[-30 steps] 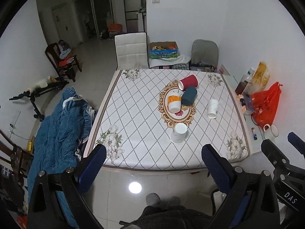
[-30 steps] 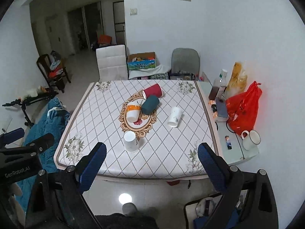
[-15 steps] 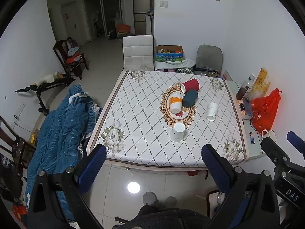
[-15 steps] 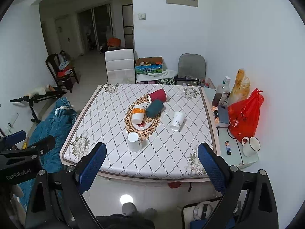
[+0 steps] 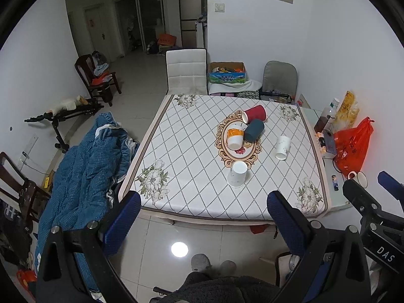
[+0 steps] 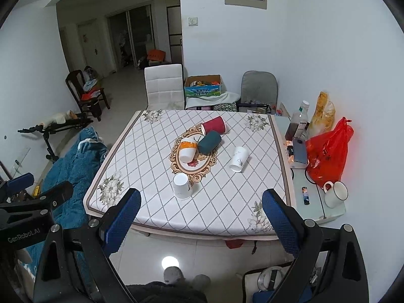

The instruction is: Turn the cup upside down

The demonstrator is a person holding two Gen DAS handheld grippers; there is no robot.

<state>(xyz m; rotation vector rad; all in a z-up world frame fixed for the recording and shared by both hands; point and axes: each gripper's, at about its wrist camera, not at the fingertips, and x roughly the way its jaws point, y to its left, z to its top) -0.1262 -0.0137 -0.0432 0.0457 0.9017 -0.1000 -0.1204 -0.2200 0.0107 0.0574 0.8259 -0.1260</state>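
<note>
Several cups lie or stand on a patterned table (image 5: 192, 156). A white cup (image 5: 236, 174) (image 6: 181, 185) stands upside down near the front. A white cup (image 5: 282, 147) (image 6: 238, 159), a dark teal cup (image 5: 253, 130) (image 6: 209, 142), a red cup (image 5: 254, 114) (image 6: 214, 124) and an orange-banded white cup (image 5: 234, 136) (image 6: 188, 149) lie on their sides. My left gripper (image 5: 203, 217) and my right gripper (image 6: 200, 217) are both open and empty, held high in front of the table, far from the cups.
A glass side table (image 6: 313, 199) on the right holds a red bag (image 6: 328, 151), a mug (image 6: 334, 194), bottles and a phone. A blue blanket (image 5: 83, 166) lies left of the table. Chairs (image 5: 186, 70) and a box stand behind it.
Both grippers have drawn back and tilted up, so the table looks smaller and lower and more of the wall shows. The cups have not moved.
</note>
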